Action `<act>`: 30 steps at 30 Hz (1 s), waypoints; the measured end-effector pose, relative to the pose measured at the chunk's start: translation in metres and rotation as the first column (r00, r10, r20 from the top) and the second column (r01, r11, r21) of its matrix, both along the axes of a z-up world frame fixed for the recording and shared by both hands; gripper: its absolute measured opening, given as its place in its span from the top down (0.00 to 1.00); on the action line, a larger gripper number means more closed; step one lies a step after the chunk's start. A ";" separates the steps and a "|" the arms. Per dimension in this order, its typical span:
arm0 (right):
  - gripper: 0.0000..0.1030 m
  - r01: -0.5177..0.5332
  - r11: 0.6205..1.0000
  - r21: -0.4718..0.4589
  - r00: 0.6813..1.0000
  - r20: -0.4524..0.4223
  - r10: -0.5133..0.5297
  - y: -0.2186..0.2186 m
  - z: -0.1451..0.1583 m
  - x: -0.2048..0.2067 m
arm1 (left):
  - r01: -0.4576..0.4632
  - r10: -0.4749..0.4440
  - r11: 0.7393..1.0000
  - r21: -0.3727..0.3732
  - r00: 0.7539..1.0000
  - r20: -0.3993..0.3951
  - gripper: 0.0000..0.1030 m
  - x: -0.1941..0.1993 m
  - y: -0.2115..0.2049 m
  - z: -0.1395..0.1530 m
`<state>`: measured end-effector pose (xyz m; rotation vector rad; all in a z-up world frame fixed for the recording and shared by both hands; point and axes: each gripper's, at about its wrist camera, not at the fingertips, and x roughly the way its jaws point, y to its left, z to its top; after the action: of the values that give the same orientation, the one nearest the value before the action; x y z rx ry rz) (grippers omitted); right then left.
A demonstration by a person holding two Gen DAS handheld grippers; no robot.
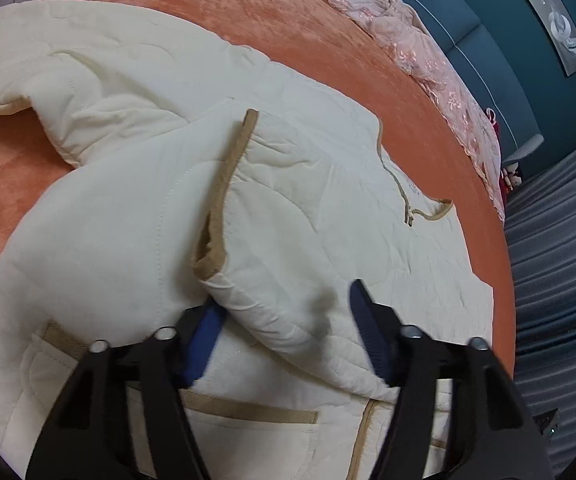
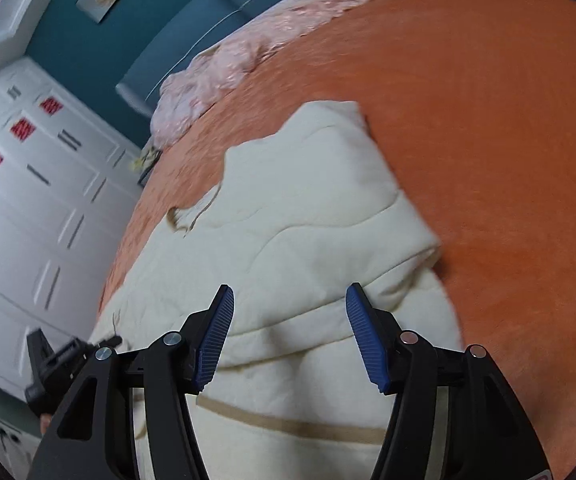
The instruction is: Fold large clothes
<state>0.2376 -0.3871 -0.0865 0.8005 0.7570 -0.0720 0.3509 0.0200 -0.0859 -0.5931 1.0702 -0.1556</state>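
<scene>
A cream quilted jacket (image 1: 136,208) with tan trim lies spread on the orange bedspread (image 1: 288,28). One sleeve (image 1: 272,272) with a tan cuff lies folded across the body. My left gripper (image 1: 284,304) is open, its jaws on either side of that sleeve's lower fold. In the right wrist view the jacket (image 2: 288,216) has the other sleeve folded over its body. My right gripper (image 2: 290,320) is open just above the fabric, holding nothing. The left gripper's body (image 2: 52,364) shows at the lower left of that view.
A pink lace cloth (image 1: 420,48) lies bunched along the far side of the bed, also in the right wrist view (image 2: 248,60). A teal headboard (image 1: 484,36) stands behind it. White wardrobe doors (image 2: 28,208) and grey curtains (image 1: 560,248) flank the bed.
</scene>
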 end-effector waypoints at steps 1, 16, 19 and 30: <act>0.48 0.013 1.000 0.020 1.000 -0.010 -0.012 -0.006 -0.005 0.003 | 0.000 0.000 1.000 0.019 1.000 -0.009 0.72 0.002 -0.003 0.000; 0.46 -0.010 1.000 0.017 0.999 -0.032 0.010 0.006 0.002 -0.026 | -0.008 -0.004 0.989 0.147 0.997 0.083 0.94 -0.012 0.022 0.008; 0.46 -0.012 1.000 0.001 0.999 -0.050 0.012 0.005 -0.007 -0.009 | -0.008 -0.004 0.986 0.168 0.997 0.071 0.94 -0.017 0.020 -0.001; 0.93 -0.005 0.971 -0.239 0.995 -0.093 -0.018 0.006 -0.014 0.016 | 0.020 -0.051 0.965 0.263 0.992 0.114 0.93 -0.021 0.012 -0.022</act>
<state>0.2533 -0.3813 -0.1008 0.5723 0.8182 -0.2053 0.3298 0.0321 -0.1084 -0.3220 0.9652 -0.0781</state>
